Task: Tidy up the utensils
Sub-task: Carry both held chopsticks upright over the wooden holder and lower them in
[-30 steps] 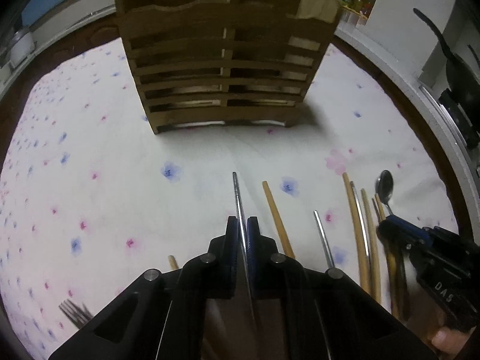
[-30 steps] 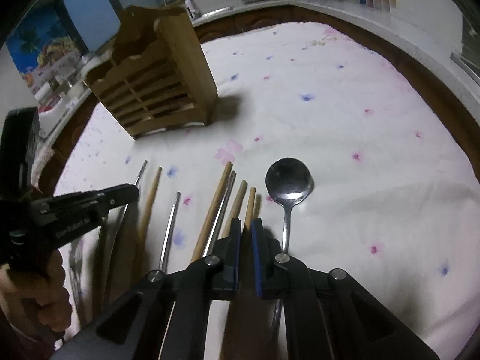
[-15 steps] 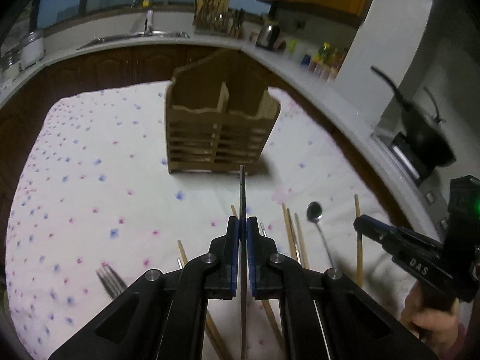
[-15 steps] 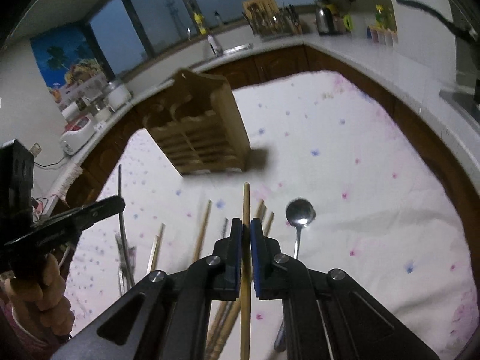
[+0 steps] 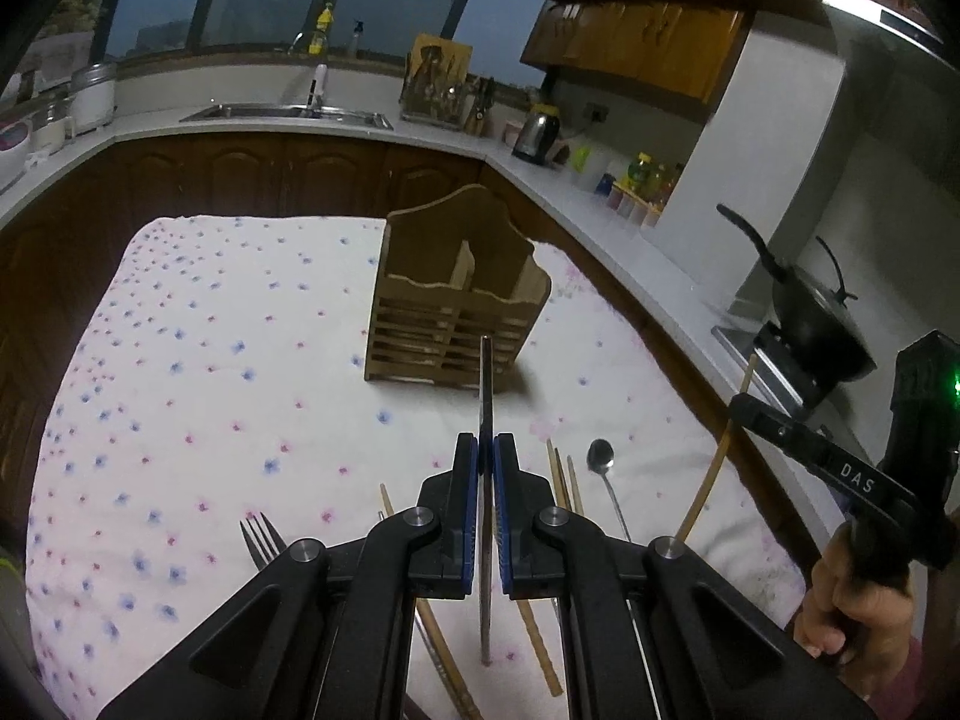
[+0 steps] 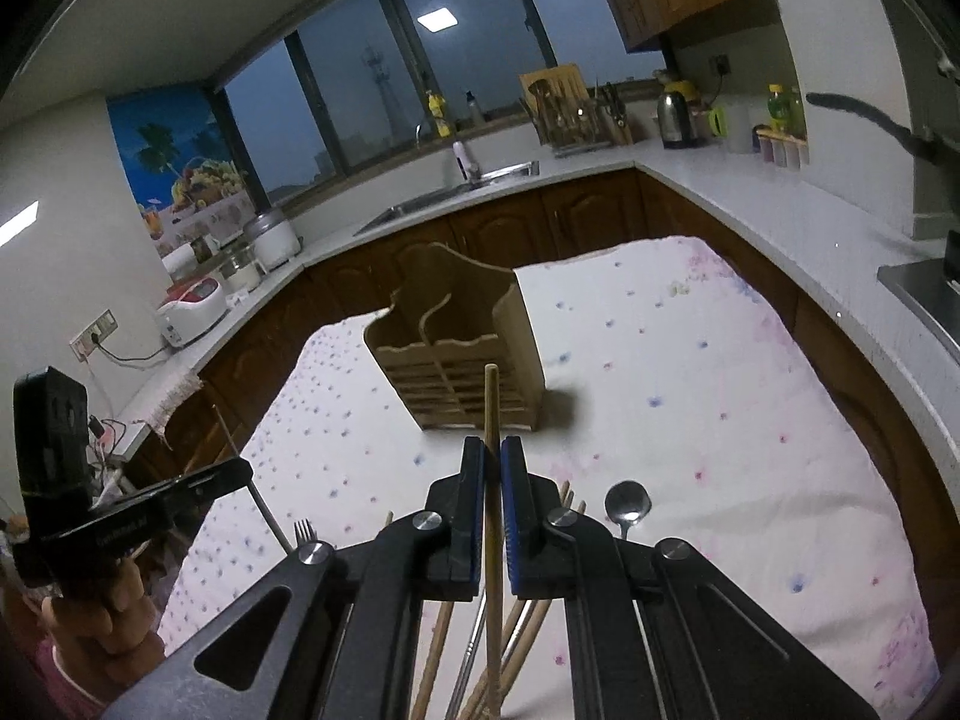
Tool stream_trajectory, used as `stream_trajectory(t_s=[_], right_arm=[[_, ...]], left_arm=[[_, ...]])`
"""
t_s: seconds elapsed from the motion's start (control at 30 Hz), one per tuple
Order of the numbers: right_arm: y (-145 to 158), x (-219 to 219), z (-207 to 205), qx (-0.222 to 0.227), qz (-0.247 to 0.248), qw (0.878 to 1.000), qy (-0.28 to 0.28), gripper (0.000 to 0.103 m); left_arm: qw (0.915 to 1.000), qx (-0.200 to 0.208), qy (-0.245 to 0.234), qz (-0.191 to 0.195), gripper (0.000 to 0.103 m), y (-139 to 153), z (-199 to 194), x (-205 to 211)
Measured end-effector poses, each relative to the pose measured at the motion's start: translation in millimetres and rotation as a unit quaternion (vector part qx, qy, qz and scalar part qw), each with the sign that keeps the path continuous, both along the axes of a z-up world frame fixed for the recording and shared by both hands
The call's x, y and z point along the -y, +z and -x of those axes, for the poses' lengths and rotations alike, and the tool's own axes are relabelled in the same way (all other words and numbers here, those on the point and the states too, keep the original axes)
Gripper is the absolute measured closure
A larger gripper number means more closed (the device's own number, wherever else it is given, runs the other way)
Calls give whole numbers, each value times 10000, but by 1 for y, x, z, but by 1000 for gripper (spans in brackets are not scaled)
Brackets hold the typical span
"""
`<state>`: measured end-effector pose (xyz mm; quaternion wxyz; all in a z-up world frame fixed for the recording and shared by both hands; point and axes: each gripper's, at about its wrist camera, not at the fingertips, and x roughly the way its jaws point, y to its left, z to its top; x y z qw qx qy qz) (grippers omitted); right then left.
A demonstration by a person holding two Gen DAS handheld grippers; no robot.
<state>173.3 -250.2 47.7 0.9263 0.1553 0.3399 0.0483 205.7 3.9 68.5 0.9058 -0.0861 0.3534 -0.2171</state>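
Utensils: one metal chopstick (image 5: 486,396) pinched between the pressed-together jaws of the left gripper (image 5: 486,456), its tip projecting ahead of them, clear of the cloth. One wooden chopstick (image 6: 491,414) clamped likewise in the right gripper (image 6: 492,459), tip ahead of the jaws. Wooden slatted holder (image 5: 456,312) stands upright straight ahead of both jaw pairs, well apart; both front compartments look empty. Below and just right of the left jaws: spoon (image 5: 602,462) and wooden chopsticks (image 5: 563,480) lying on the floral tablecloth (image 5: 180,396). Fork (image 5: 261,540) below-left. Right hand (image 5: 852,594) grips its handle, far right.
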Motion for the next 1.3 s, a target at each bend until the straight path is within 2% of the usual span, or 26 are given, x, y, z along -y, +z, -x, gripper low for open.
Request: stream_trajectory(t_s=[0.43, 0.63, 0.9, 1.03, 1.13, 1.3], right_arm=[[27, 11, -14, 517, -87, 9984, -235, 98], [43, 22, -32, 894, -349, 9949, -305, 98], [81, 26, -84, 1518, -363, 9871, -357, 98], [100, 25, -119, 1818, -300, 9821, -387, 97], [100, 21, -140, 1882, -183, 9811, -422, 98], [68, 20, -170, 1751, -93, 9831, -521, 97]], left_arm=[[9985, 452, 158, 252, 100, 21, -6, -14], [9951, 785, 362, 477, 100, 38, -22, -24], [9881, 1302, 537, 617, 100, 58, -61, -27], [9847, 1442, 661, 727, 100, 58, -91, -25], [9815, 1567, 832, 722, 100, 53, -118, -23], [9776, 1678, 1070, 690, 100, 23, -160, -9]])
